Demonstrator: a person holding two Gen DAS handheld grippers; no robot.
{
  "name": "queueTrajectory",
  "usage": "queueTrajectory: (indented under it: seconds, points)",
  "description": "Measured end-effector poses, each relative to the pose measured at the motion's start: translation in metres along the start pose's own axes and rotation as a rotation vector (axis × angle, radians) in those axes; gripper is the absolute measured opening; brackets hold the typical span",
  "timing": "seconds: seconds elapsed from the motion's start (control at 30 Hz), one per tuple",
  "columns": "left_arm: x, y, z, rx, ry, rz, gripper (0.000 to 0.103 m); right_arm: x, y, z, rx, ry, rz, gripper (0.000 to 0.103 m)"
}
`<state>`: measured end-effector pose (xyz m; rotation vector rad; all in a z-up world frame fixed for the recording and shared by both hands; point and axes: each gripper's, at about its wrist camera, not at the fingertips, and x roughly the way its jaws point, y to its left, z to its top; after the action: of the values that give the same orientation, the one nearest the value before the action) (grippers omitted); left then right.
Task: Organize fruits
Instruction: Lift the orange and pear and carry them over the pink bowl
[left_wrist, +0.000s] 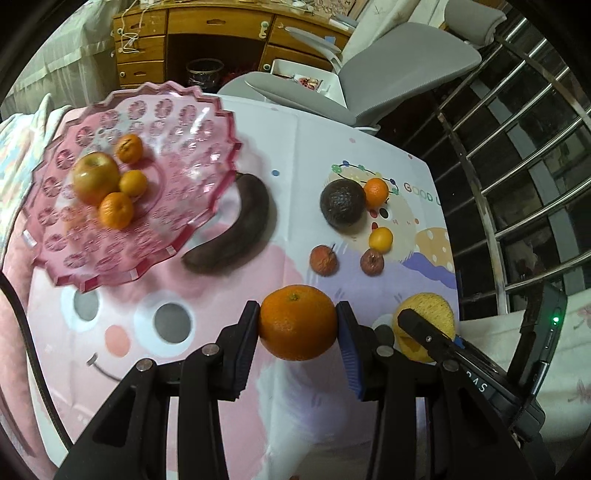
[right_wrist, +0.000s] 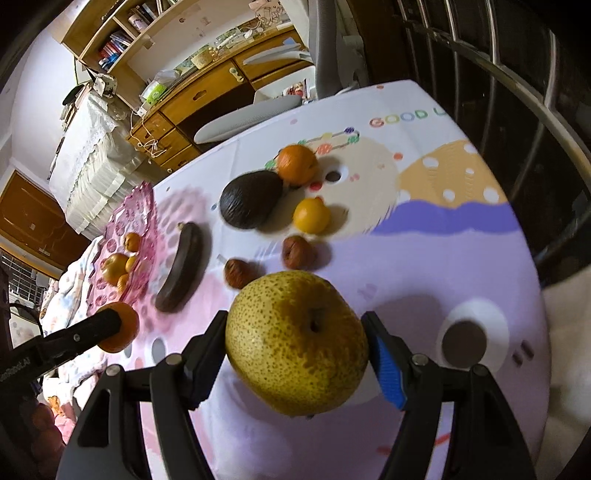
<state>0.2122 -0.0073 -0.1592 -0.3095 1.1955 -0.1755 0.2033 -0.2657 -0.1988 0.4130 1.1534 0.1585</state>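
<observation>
A: Nearest the left wrist camera is the left hand-held gripper (left_wrist: 298, 325), its pads clamped on either side of an orange (left_wrist: 297, 322), held clear above the tabletop (left_wrist: 221, 347).

B: And the right hand-held gripper (right_wrist: 295, 345) stands wider, pressed on a speckled yellow pear (right_wrist: 297, 341), also lifted off the cloth.

A: My view shows the whole pink dish (left_wrist: 136, 184) at far left: a yellow apple (left_wrist: 95, 178) with three small oranges (left_wrist: 129, 148) touching it.

B: In mine that dish is only a tilted sliver at the left edge. I see the shelves and the desk better.

A: Just right of the dish lies a blackened banana (left_wrist: 240, 225), on the tabletop.

B: Further right, a dark avocado (right_wrist: 251, 199) touches an orange (right_wrist: 296, 164); near that is a smaller yellow-orange fruit (right_wrist: 311, 216), then two shrivelled reddish fruits (right_wrist: 295, 252).

A: The pear shows at my right edge, behind the other gripper's finger.

B: Your orange shows at my left edge likewise.
</observation>
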Motion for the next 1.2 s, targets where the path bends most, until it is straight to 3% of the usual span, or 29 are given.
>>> queueTrajectory:
  seconds: [0.47,0.87,1.2]
  points:
    - [-0.058,0.074,-0.01,0.026,-0.025,-0.025,0.04,-0.003,0.058,-0.039,0.098,0.025,0.0,0.071]
    - [-0.085,0.136,0.014,0.125,-0.034,-0.028,0.04,0.0,0.129,-0.041,0.118,-0.072,0.011,0.071]
    - [-0.08,0.181,0.043,0.193,-0.018,-0.035,0.04,0.013,0.186,-0.028,0.134,-0.151,0.044,0.071]
